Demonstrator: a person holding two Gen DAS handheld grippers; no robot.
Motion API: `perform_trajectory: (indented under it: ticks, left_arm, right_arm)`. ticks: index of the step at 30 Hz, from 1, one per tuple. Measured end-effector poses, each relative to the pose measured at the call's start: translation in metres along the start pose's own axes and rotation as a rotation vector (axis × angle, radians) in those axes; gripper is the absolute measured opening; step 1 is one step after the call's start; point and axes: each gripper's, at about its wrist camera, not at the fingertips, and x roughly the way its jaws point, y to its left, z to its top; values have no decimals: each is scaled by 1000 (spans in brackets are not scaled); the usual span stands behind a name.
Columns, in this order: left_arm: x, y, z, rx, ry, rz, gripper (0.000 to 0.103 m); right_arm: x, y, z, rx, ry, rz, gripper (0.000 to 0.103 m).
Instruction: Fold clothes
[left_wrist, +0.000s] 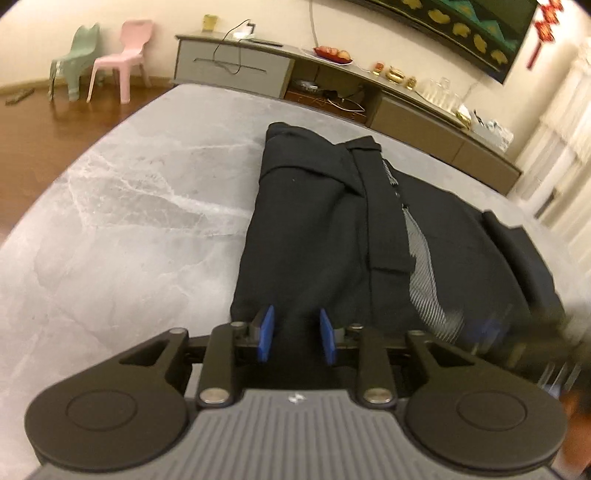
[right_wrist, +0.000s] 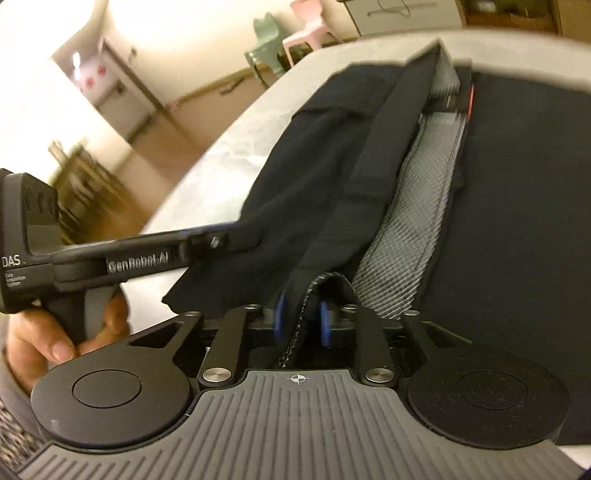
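Observation:
A black garment with a grey mesh lining strip lies folded lengthwise on the grey marble table. My left gripper sits at its near left corner, with dark cloth filling the narrow gap between the blue pads. In the right wrist view the garment fills the middle. There my right gripper is shut on a raised fold of the hem with mesh edging. The left gripper shows side-on at the cloth's left edge. The right gripper is only a blur in the left wrist view.
A hand holds the left gripper's handle. Bare table top runs left of the garment. Beyond the table are a pink chair, a green chair, a long low cabinet and wooden floor.

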Motion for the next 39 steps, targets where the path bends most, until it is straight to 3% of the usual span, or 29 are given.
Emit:
perform_trajectory:
  ticks: [1,4,6,7,8,10,11,14,16,18,20,21,24,25,26,31,34,37,38,39]
  left_arm:
    - [-2,-1,-1,11,-1,-2,26]
    - [-2,-1,-2,31,3,8,26]
    - [2,0,-1,43,13,24,26]
    - [4,0,-2,52,18,28,26]
    - [4,-1,-4,66,17,29,26]
    - [3,-2,-5,88,14,27,26]
    - [3,-1,-6,96,14,23,26]
    - [0,2,-6,104,14,1,26]
    - [-1,0,-8,115,17,-9,26]
    - [-2,-3,-10,129,17,-4,26]
    - [-1,-4,-11,136,21,-5,25]
    - [-1,-5,-11,140,24,-6,25]
    - [1,-11,-15,186,21,6,25]
    - [1,-12,-16,200,18,6,25]
    - [2,-11,-16,202,16,3,25]
    - [4,-15,-18,261,5,17,26]
    - [4,-17,-19,276,4,22,26]
    - [0,-13,-17,257,0,18,25]
    - [-5,-11,-16,249,-24,27,25]
    - [-11,-10,-13,237,-54,22,25]
  right_arm:
    - [-8,4,11,-34,-22,-28,23]
    - [-30,17,51,-125,-120,-87,46]
    - [-28,29,86,-180,-136,-110,48]
    - [-21,35,97,-209,-97,-91,49]
    - [-15,42,104,-247,-37,-53,47]
    - [-2,57,118,-322,82,23,23]
    - [-1,61,120,-336,101,35,24]
    - [0,50,122,-274,24,-38,44]
    - [14,33,136,-234,-15,-122,45]
    - [36,15,159,-169,-35,-171,51]
    - [67,12,183,-159,-20,-209,68]
    - [84,12,195,-159,-7,-228,69]
    - [139,14,218,-164,98,-266,63]
    - [155,13,222,-171,141,-296,39]
    - [165,10,225,-172,173,-323,2]
    - [192,2,247,-160,172,-352,0]
    - [190,4,250,-213,108,-399,0]
    - [145,-14,253,-89,-32,-359,18]
    - [125,-23,249,-41,-74,-324,29]
    - [104,-32,245,7,-117,-289,32]
